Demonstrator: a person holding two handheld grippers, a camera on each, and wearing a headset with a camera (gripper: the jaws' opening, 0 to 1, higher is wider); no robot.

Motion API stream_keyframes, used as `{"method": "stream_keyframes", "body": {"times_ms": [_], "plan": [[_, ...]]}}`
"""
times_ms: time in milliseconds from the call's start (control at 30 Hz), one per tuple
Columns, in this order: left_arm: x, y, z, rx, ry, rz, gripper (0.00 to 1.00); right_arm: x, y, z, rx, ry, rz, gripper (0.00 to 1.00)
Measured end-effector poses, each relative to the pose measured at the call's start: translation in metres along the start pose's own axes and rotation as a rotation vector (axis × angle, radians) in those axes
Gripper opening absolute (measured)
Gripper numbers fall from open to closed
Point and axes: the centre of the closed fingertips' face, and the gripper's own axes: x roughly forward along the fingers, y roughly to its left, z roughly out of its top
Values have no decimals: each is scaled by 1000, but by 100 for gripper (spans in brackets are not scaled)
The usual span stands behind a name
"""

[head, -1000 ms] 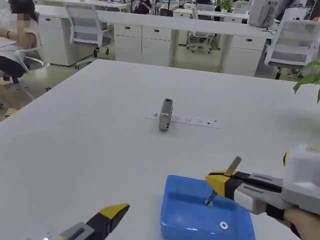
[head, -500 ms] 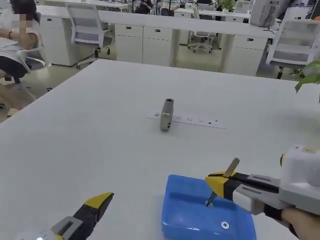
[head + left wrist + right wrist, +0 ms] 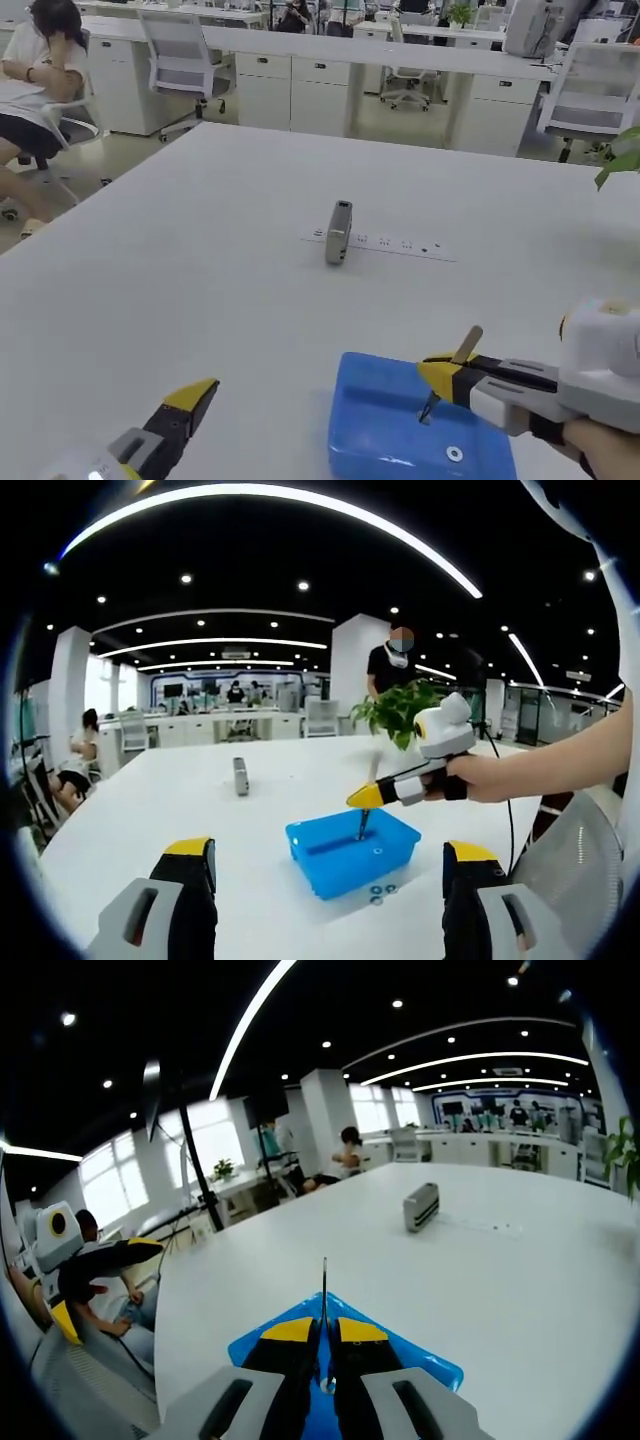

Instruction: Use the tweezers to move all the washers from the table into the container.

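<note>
The blue container (image 3: 390, 430) sits at the near edge of the white table (image 3: 200, 260), with one washer (image 3: 455, 454) inside it. My right gripper (image 3: 438, 376) is shut on the tweezers (image 3: 428, 408), whose tips point down into the container. From the right gripper view, the tweezers (image 3: 324, 1295) stick out between the closed fingers above the container (image 3: 425, 1370). My left gripper (image 3: 325, 880) is open and holds nothing, left of the container (image 3: 350, 848). A few washers (image 3: 380, 891) lie on the table by the container's front wall.
A grey block (image 3: 339, 232) stands on a flush socket strip (image 3: 400, 245) mid-table. Desks and office chairs (image 3: 185, 65) lie beyond the far edge. One person sits at the far left (image 3: 40, 70), another stands behind a plant (image 3: 395, 660).
My left gripper has drawn back to the left, away from the container. The right gripper and tweezers have stayed over the container, barely lower.
</note>
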Motion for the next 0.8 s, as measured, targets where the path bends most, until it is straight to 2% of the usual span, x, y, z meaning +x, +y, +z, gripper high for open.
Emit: {"method": "stream_keyframes", "body": {"times_ms": [467,800], "plan": [[0,0,-3,4,18,-3,94,5,-14,-31,19,72,-21,3],[0,1,-5,4,26,1,93,6,-16,-37,9,90,-26,3]]}}
